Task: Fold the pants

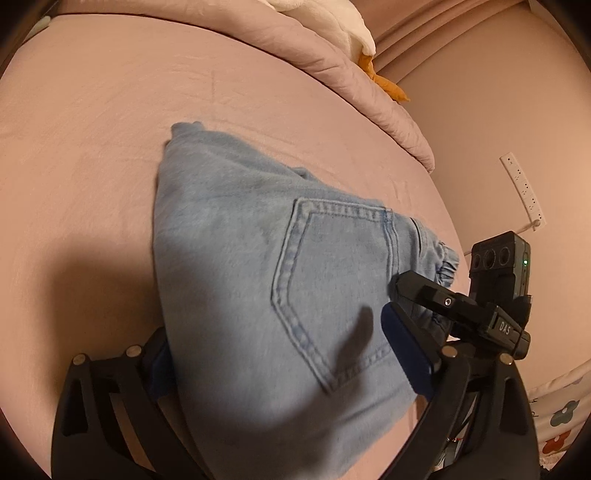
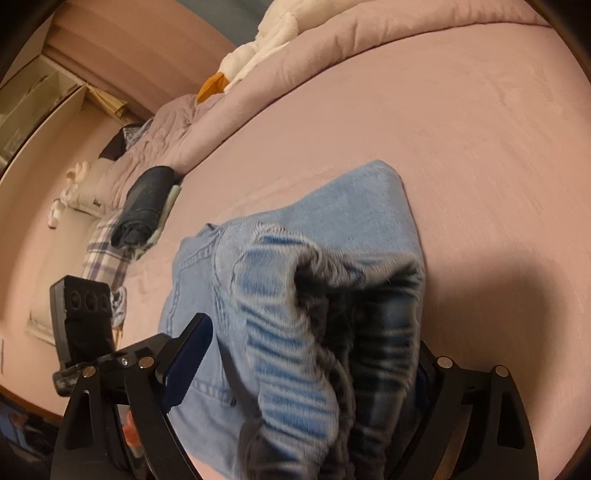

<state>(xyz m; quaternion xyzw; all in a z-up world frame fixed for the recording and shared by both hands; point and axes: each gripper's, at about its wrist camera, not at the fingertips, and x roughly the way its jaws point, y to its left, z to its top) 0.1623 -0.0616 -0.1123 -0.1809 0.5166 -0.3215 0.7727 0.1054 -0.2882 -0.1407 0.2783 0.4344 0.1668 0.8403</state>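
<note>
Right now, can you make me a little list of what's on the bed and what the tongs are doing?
surface: pink bed sheet
main thing: light blue jeans, folded up, back pocket on top
left tongs: wide open around the jeans
right tongs: wide open around the elastic waistband end
nearby: rolled dark pants, pink quilt, white plush toy

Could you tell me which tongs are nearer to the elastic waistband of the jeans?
Right. The right tongs straddle the bunched waistband itself, jaws wide apart. The left tongs straddle the jeans beside the back pocket, away from it.
</note>
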